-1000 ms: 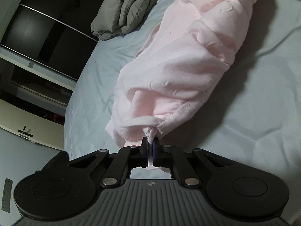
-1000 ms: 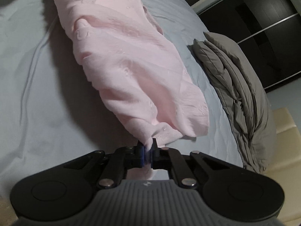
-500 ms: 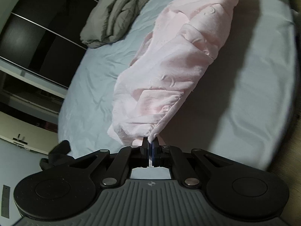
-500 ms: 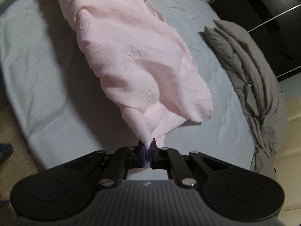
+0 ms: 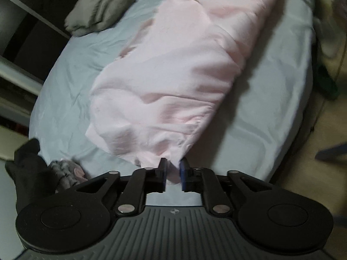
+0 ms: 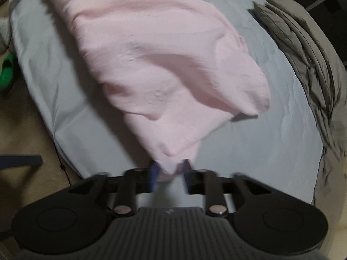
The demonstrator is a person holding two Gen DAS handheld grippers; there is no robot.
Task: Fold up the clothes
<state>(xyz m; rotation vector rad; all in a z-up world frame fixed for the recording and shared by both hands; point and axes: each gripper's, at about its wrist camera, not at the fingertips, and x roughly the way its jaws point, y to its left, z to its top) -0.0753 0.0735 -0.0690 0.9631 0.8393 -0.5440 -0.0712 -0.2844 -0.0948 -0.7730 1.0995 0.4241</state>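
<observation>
A pale pink garment (image 5: 184, 69) lies stretched in a long bunched band across the light blue bed sheet (image 5: 71, 82). My left gripper (image 5: 173, 171) is at one end of it; its jaws are opening, with a fold of pink cloth loose between the blue pads. In the right wrist view the same pink garment (image 6: 164, 65) runs away from my right gripper (image 6: 169, 173), whose jaws are also opening, wider, with a corner of cloth hanging between them. Both views are blurred by motion.
A grey quilted duvet (image 5: 102, 6) is heaped at the far side of the bed and shows in the right view as duvet (image 6: 308, 60). Dark clothing (image 5: 28, 169) lies at the left. The bed edge and tan floor (image 5: 321, 134) are close by; a green object (image 6: 6, 73) lies on the floor.
Both grippers were pinched shut on the garment's ends and have parted their jaws. Both cameras tilted downward, bringing the bed edge and floor into view, and the garment has spread wider.
</observation>
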